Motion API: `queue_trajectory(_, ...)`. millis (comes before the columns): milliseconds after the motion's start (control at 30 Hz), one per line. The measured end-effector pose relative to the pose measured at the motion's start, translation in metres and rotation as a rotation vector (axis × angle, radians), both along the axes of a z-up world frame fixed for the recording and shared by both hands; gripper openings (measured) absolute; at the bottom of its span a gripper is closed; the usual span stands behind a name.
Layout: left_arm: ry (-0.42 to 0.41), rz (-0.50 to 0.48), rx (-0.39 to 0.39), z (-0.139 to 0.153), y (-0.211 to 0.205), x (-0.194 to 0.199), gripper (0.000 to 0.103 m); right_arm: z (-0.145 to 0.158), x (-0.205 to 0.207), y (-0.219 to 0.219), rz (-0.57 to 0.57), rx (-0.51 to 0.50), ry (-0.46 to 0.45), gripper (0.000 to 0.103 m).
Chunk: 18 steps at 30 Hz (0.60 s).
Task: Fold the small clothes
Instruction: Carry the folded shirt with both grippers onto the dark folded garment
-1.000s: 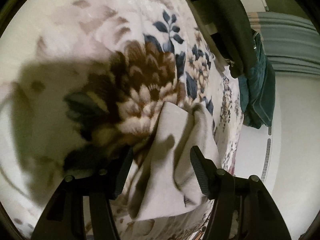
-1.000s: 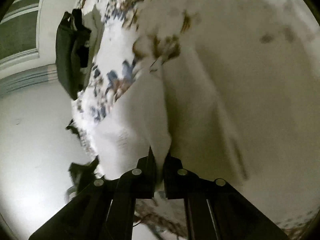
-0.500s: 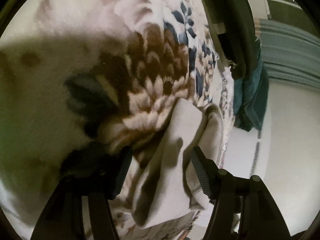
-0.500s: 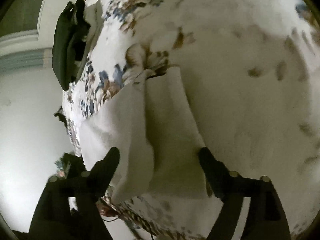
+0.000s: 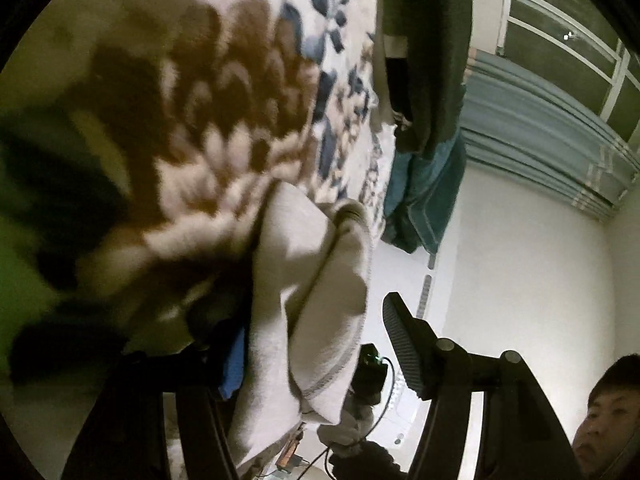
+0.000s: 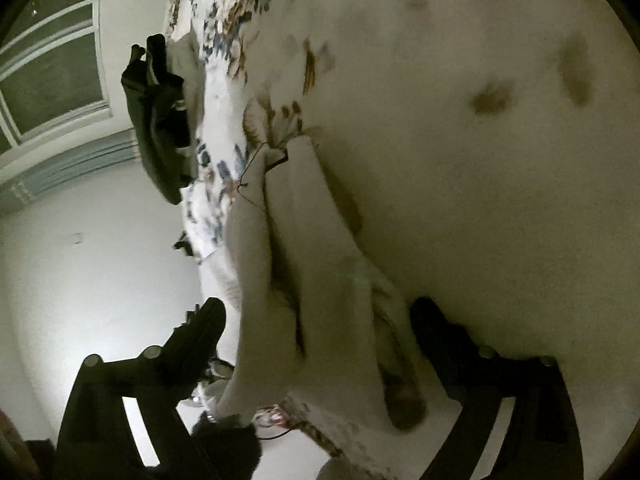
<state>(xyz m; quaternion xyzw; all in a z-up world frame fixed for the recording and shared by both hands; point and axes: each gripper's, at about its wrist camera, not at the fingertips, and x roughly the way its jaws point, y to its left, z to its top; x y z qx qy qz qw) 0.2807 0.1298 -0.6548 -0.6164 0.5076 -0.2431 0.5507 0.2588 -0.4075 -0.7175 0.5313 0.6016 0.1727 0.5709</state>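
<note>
Lying between open jaws, cream garment [image 6: 320, 280], floral blanket [image 6: 460, 140]

The folded cloth [image 6: 320, 280] is lying on the bed [image 6: 480, 140], at the bed's edge. In the right wrist view the cloth is sitting between the spread fingers of the right gripper [image 6: 316, 316]. In the left wrist view the cloth [image 5: 304, 312] is lying between the fingers of the left gripper [image 5: 296, 320]. A heap of clothes [image 5: 428, 80] is resting further along the same edge.
</note>
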Motion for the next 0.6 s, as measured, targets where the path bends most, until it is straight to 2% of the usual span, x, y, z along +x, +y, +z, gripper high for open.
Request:
queue_trajectory(100, -0.013, -0.016, -0.003, 0.006, -0.007, 0.005, 0.06, -0.003, 0.011, 0.013, 0.015, 0.101, -0.012, 0.101)
queue_trajectory(167, -0.028, -0.042, 0.016, 0.012, -0.014, 0.009, 0.06, -0.004, 0.018, 0.025, 0.037, 0.122, -0.013, 0.101)
queue_trajectory(367, -0.062, -0.116, 0.102, 0.027, -0.032, 0.02, 0.06, 0.0, 0.026, 0.047, 0.109, 0.036, -0.013, 0.099)
queue_trajectory(467, -0.072, -0.148, 0.153, 0.031, -0.039, 0.021, 0.059, 0.003, 0.027, 0.05, 0.113, -0.008, -0.002, 0.091)
queue_trajectory(500, -0.073, -0.16, 0.183, 0.033, -0.041, 0.021, 0.059, 0.003, 0.027, 0.051, 0.117, -0.023, 0.002, 0.082)
queue_trajectory(533, -0.081, -0.174, 0.223, 0.035, -0.043, 0.022, 0.057, 0.004, 0.027, 0.052, 0.124, -0.041, 0.003, 0.066)
queue_trajectory(567, -0.087, -0.185, 0.257, 0.037, -0.045, 0.021, 0.057, 0.004, 0.026, 0.054, 0.132, -0.065, 0.01, 0.057)
queue_trajectory(600, -0.087, -0.196, 0.301, 0.038, -0.044, 0.019, 0.051, 0.003, 0.026, 0.055, 0.136, -0.081, 0.016, 0.045)
